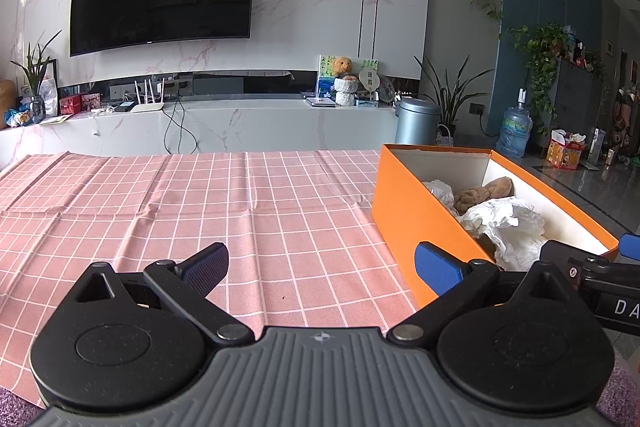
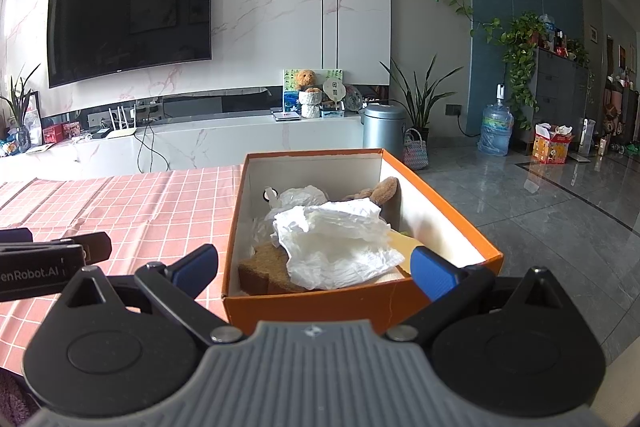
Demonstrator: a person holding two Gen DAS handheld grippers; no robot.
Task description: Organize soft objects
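An orange box (image 2: 320, 301) with a white inside stands at the right end of the table; it also shows in the left wrist view (image 1: 416, 219). In it lie crumpled white plastic (image 2: 340, 247), a brown plush toy (image 2: 380, 191), a brown sponge-like pad (image 2: 264, 267) and another white wad (image 2: 300, 195). My right gripper (image 2: 316, 265) is open and empty, its fingers straddling the box's near end. My left gripper (image 1: 320, 267) is open and empty over the cloth, just left of the box.
A pink checked tablecloth (image 1: 180, 211) covers the table. Behind it stands a marble TV bench (image 1: 240, 123) with a router, a teddy bear and plants. A grey bin (image 1: 416, 121) and a water jug (image 2: 496, 131) stand on the tiled floor to the right.
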